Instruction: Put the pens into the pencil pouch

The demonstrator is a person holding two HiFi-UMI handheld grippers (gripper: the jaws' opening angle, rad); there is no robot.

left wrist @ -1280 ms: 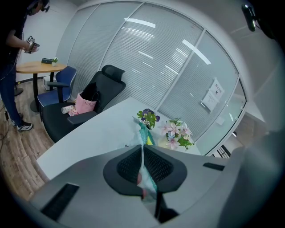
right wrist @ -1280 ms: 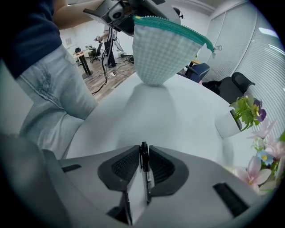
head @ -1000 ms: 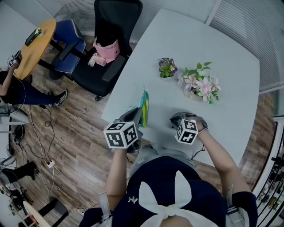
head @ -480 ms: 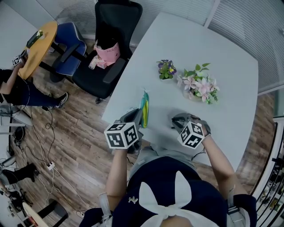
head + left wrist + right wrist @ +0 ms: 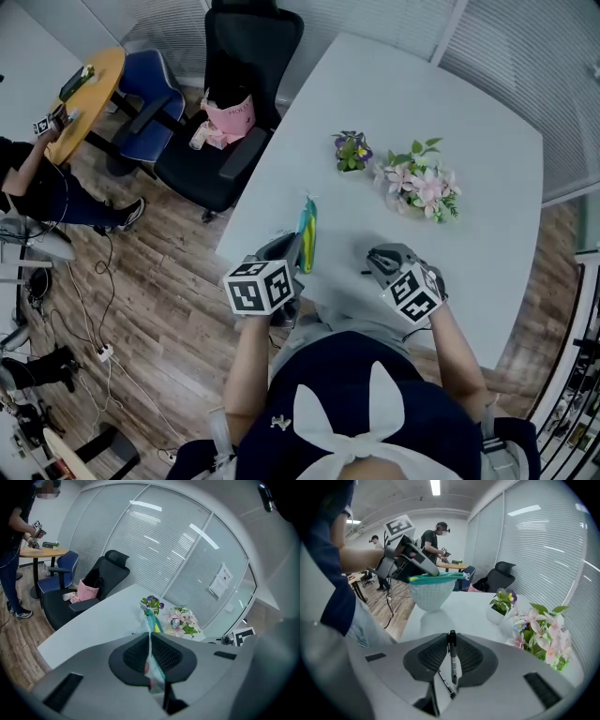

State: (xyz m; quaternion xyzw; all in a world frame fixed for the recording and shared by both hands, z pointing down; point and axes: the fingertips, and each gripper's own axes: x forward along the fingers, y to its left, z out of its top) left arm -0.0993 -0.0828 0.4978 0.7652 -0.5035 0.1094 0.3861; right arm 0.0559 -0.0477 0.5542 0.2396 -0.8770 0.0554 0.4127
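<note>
The pencil pouch [image 5: 306, 232] is being pinched at one end by the jaws of the left gripper [image 5: 289, 247], which are being pressed tight on it. It is being held up over the near edge of the white worktop [image 5: 469, 159]. A thin black pen [image 5: 453, 660] is being held between the jaws of the right gripper [image 5: 380, 259]. It is near the pouch but not touching it.

A few things could go wrong from here. The pen is smooth, round and hard, and it is being held along the jaws. It could be slid out or tipped if it is bumped on the pouch. The pouch is soft and floppy, made of pale mesh with a blue-green zip edge. Its mouth is looking narrow, so the pen could be pushed against the edge and miss the opening. A dropped pen could be lost to the wooden floor [image 5: 169, 281], since the pouch is being held by the worktop's edge. The flowers [image 5: 420, 185] are being left well apart.
</note>
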